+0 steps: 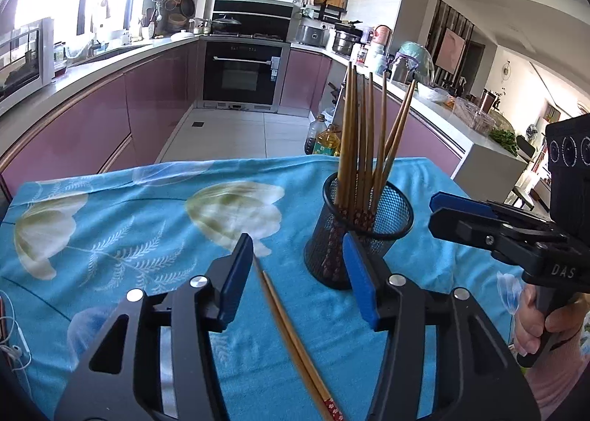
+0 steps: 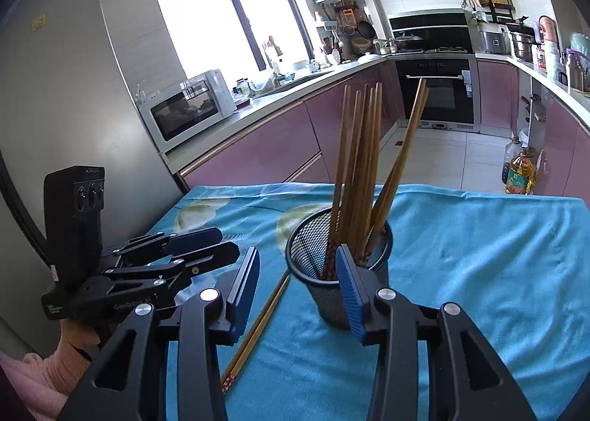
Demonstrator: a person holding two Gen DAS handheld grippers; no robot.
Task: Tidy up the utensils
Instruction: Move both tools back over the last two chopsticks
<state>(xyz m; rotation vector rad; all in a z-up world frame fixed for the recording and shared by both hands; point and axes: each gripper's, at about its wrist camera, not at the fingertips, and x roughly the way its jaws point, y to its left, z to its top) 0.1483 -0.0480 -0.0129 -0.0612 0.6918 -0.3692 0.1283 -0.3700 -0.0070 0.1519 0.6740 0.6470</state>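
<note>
A black mesh holder point(image 1: 324, 255) point(image 2: 332, 306) stands on the blue flowered cloth point(image 1: 110, 236) point(image 2: 479, 255) with several wooden chopsticks point(image 1: 363, 133) point(image 2: 363, 163) upright in it. Two more chopsticks point(image 1: 291, 329) point(image 2: 258, 329) lie side by side on the cloth just left of the holder. My left gripper point(image 1: 297, 262) point(image 2: 225, 243) is open above the lying pair, its pads clear of them. My right gripper point(image 2: 297, 270) point(image 1: 437, 212) is open too, with nothing between its fingers. Its right finger stands in front of the holder's wall.
A hand point(image 1: 534, 325) holds the right gripper's handle at the cloth's right edge. Beyond the table's far edge lie a tiled floor, purple cabinets and an oven point(image 1: 243, 74). Oil bottles point(image 2: 518, 172) stand on the floor. A microwave point(image 2: 188, 109) sits on the left counter.
</note>
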